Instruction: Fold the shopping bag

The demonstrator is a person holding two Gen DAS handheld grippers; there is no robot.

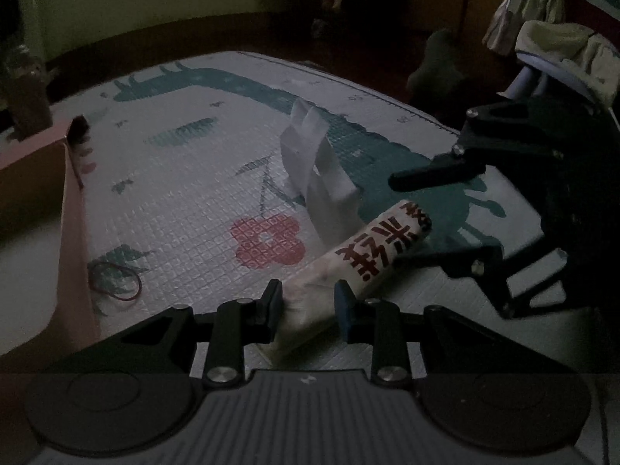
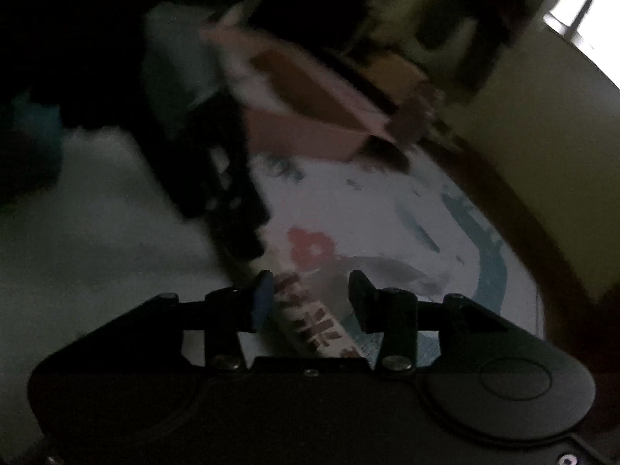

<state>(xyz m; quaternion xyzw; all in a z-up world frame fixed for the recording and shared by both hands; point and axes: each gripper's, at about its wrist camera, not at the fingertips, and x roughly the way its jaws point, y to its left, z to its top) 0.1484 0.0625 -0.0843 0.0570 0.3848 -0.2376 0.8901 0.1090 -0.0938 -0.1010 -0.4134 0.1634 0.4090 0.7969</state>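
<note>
- Two grippers work on one rolled shopping bag point(image 1: 372, 255) in the left wrist view; the left gripper point(image 1: 308, 302) is clenched on the roll's near end, a finger pressing each side.
- Its far end, printed with red characters, lies between the spread fingers of the right gripper point(image 1: 422, 213), which do not squeeze it; white handles point(image 1: 310, 143) stand up behind the roll on the patterned play mat point(image 1: 186, 201).
- A red rubber band point(image 1: 114, 281) lies on the mat beside a pink cardboard box point(image 1: 58, 201).
- Right wrist view, dark and blurred: the right gripper point(image 2: 312, 298) is released, the printed roll point(image 2: 310, 325) lying between its parted fingers, and the left gripper point(image 2: 232, 209) reaches in from the upper left.
</note>
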